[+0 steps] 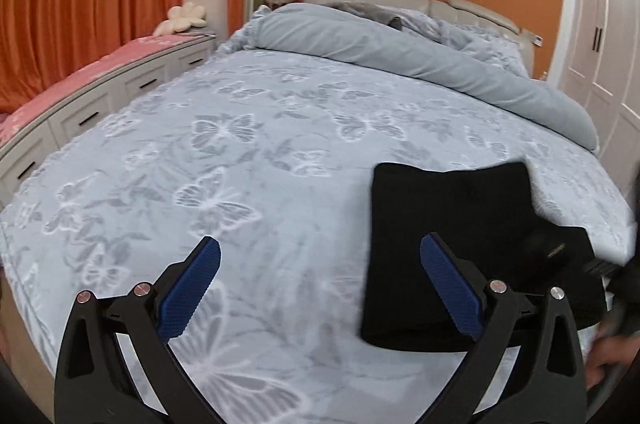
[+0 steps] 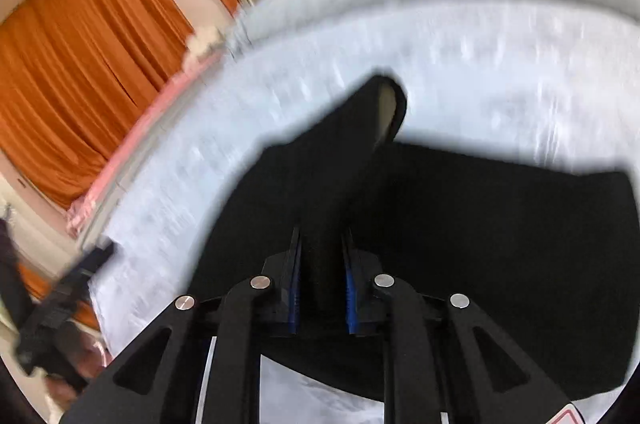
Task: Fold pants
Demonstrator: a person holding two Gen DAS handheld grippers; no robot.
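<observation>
Here, black pants (image 2: pixel 480 244) folded on bed (image 1: pixel 240 144), right hand-held gripper (image 2: pixel 320 248) pinching a raised fold, left hand-held gripper (image 1: pixel 320 256) spread wide.

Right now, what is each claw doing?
Left claw: open, holding nothing, over the bed.
Right claw: shut on a fold of the black pants.

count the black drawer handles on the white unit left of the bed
4 show: handle nearest, handle, handle, and handle farthest. The frame edge may hide more.
</observation>
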